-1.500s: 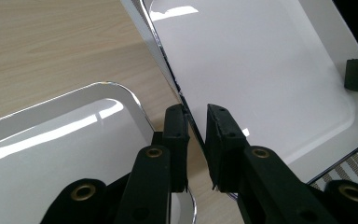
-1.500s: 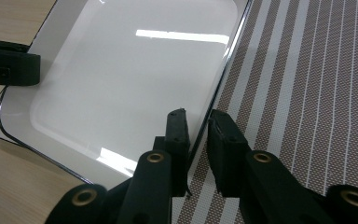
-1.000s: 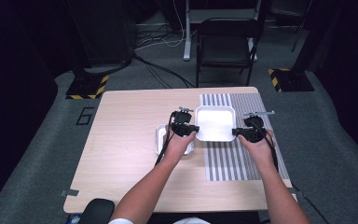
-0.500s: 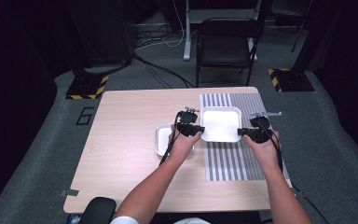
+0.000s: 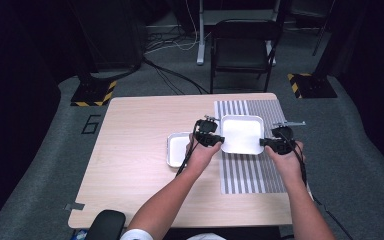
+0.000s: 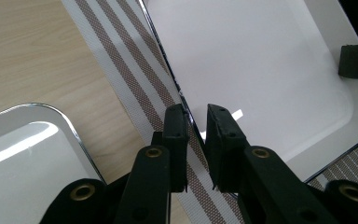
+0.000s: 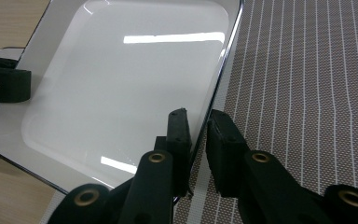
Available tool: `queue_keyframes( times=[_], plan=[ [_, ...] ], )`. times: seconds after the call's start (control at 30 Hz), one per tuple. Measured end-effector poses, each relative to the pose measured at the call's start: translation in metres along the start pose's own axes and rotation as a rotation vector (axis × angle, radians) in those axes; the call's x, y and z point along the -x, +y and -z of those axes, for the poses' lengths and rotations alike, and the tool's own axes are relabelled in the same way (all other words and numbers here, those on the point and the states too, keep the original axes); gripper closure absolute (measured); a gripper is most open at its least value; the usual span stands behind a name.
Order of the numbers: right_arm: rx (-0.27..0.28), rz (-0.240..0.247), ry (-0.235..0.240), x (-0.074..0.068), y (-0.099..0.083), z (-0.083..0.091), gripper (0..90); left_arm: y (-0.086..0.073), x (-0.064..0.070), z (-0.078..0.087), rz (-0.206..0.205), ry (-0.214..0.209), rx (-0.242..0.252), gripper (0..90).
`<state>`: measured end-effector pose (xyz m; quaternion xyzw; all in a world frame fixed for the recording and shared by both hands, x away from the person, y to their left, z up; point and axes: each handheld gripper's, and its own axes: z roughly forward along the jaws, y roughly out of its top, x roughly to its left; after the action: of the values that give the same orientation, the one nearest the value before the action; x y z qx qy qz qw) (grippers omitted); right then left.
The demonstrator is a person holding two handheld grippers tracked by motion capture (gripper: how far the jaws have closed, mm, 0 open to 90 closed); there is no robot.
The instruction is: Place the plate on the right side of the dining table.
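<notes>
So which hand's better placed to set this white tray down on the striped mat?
Neither alone, probably: the left gripper and right gripper each clamp an opposite rim of the white tray over the striped mat.

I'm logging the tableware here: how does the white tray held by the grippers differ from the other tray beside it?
The held white tray is larger and sits over the striped mat; the smaller tray lies on bare wood of the table. The left gripper and right gripper each clamp the held tray's rim; the smaller one lies ungripped. Both are white, shallow, round-cornered and empty.

Left hand-held gripper (image 5: 215, 139) and right hand-held gripper (image 5: 266, 142) level, jaws pinched narrow, forearms extended forward.
</notes>
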<state>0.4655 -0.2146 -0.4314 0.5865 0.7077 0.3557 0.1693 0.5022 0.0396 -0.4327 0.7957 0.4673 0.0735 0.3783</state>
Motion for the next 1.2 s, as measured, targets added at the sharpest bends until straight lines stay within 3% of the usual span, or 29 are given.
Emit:
queue_keyframes(
  times=[0.43, 0.77, 1.2],
  plan=[
    [-0.015, -0.020, -0.037, 0.015, 0.012, -0.005, 84.7, 0.005, 0.008, -0.012, 0.008, -0.023, 0.005, 77.2],
    [-0.011, 0.016, -0.062, 0.022, 0.035, 0.001, 85.2, 0.018, 0.012, -0.014, 0.022, -0.040, 0.023, 76.7],
    [-0.050, 0.008, -0.092, 0.033, 0.027, -0.007, 84.0, 0.017, 0.019, -0.029, 0.012, -0.040, 0.012, 76.7]
  ],
)
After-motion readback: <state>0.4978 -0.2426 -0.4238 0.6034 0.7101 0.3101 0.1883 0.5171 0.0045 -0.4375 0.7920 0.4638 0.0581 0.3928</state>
